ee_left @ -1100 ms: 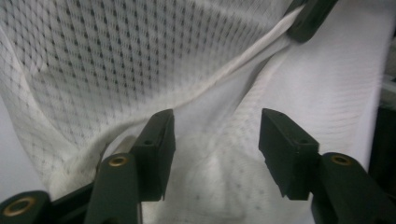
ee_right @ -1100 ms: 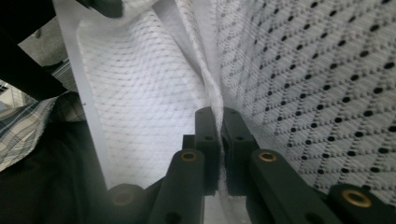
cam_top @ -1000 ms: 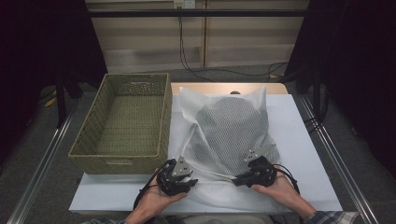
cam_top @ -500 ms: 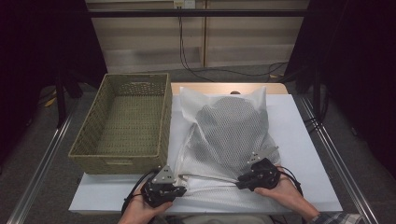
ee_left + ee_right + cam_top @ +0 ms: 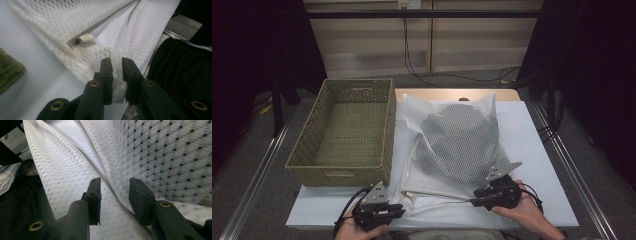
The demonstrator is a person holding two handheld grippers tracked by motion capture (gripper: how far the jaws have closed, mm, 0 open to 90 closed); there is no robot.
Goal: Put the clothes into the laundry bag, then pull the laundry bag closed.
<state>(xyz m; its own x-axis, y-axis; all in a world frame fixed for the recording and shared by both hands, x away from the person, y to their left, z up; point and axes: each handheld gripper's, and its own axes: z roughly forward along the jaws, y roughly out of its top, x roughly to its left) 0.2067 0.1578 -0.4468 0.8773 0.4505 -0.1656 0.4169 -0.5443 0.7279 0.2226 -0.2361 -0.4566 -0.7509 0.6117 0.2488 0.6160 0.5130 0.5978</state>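
A white mesh laundry bag (image 5: pixel 457 145) with a dark bundle inside lies on the white table (image 5: pixel 532 140). My left gripper (image 5: pixel 401 212) is at the bag's near left corner. In the left gripper view its jaws (image 5: pixel 116 61) pinch a bunched wad of mesh, just beside the zipper pull (image 5: pixel 83 39); they have just been opening slightly, with the fabric still squeezed between them. My right gripper (image 5: pixel 474 201) sits at the bag's near right edge. Its jaws (image 5: pixel 115 182) have just been opening and stand apart, astride a fold of mesh that they do not press.
A woven green-brown basket (image 5: pixel 337 175) stands empty at the table's left, close to the bag's left edge. Metal rails (image 5: pixel 572 165) run along both sides of the table. Both of the person's hands rest at the near edge.
My left gripper has slid left and toward the near edge, drawing the bag's corner with it. The right gripper has shifted slightly to the right.
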